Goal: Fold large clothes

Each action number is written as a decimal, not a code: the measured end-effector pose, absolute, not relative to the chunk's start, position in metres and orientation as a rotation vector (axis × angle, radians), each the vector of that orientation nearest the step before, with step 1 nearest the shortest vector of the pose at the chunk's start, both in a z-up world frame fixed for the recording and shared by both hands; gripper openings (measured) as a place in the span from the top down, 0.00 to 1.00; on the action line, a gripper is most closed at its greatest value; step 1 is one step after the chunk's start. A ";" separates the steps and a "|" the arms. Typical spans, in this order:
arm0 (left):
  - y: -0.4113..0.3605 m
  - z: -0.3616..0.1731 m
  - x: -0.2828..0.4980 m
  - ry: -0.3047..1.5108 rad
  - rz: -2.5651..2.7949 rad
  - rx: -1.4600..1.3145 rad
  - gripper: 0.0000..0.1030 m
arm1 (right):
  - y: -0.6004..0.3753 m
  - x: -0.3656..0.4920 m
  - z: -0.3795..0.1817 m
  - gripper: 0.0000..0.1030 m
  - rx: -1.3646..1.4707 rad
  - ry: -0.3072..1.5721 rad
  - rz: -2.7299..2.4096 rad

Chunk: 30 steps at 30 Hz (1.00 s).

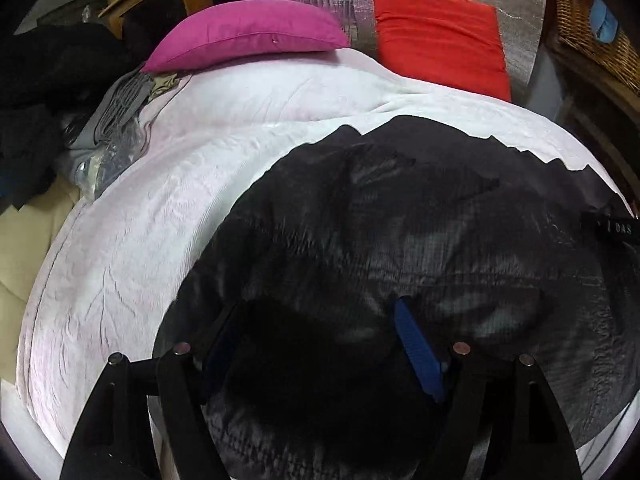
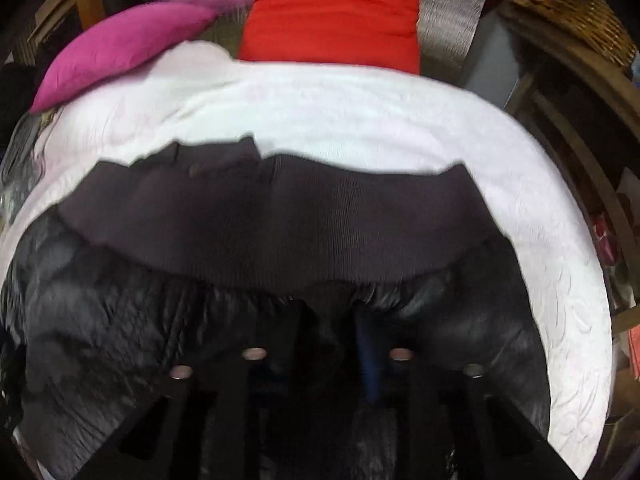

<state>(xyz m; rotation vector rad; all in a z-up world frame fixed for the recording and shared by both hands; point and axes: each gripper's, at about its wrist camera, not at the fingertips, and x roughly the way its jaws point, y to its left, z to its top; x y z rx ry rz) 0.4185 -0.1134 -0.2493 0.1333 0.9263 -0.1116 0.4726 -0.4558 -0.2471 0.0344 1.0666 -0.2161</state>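
The left gripper is hovering spread over the black jacket on the white bedspread while the right gripper is pinching the jacket near its ribbed hem, so the next fold probably needs a left-side grasp.

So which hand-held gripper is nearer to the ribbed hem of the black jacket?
Right. The right hand-held gripper sits just below the ribbed hem; the left hand-held gripper is over the shiny body.

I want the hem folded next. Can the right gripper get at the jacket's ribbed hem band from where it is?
Probably yes. The ribbed hem band lies flat on the white bedspread just ahead of the right gripper, with nothing over it; only puffy black jacket fabric lies between them.
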 end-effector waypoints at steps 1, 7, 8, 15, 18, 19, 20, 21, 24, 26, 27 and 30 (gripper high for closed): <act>-0.111 -0.247 0.422 0.921 -0.107 0.125 0.25 | -0.455 0.476 -0.246 0.82 0.029 1.056 -0.228; -0.096 -0.244 0.434 0.919 -0.083 0.058 0.25 | -0.447 0.491 -0.241 0.84 0.014 0.973 -0.307; -0.098 -0.246 0.434 0.919 -0.086 0.068 0.25 | -0.448 0.493 -0.243 0.84 0.030 0.975 -0.311; -0.108 -0.260 0.430 0.944 -0.099 0.225 0.25 | -0.466 0.467 -0.229 0.79 0.203 1.065 -0.168; -0.096 -0.253 0.427 0.959 -0.130 0.161 0.25 | -0.491 0.424 -0.204 0.72 0.361 0.967 -0.135; -0.092 -0.250 0.425 0.956 -0.135 0.146 0.25 | -0.501 0.402 -0.193 0.49 0.405 0.916 -0.133; -0.091 -0.247 0.422 0.947 -0.139 0.134 0.25 | -0.510 0.383 -0.186 0.29 0.437 0.873 -0.145; -0.087 -0.242 0.418 0.918 -0.144 0.121 0.25 | -0.518 0.360 -0.178 0.11 0.471 0.810 -0.180; -0.082 -0.230 0.406 0.843 -0.146 0.115 0.25 | -0.529 0.308 -0.167 0.11 0.516 0.638 -0.230; -0.081 -0.228 0.402 0.834 -0.136 0.116 0.25 | -0.536 0.286 -0.171 0.11 0.523 0.662 -0.290; -0.080 -0.228 0.401 0.835 -0.122 0.116 0.25 | -0.540 0.279 -0.176 0.12 0.518 0.692 -0.330; -0.074 -0.229 0.400 0.838 -0.096 0.123 0.25 | -0.560 0.264 -0.189 0.12 0.562 0.713 -0.354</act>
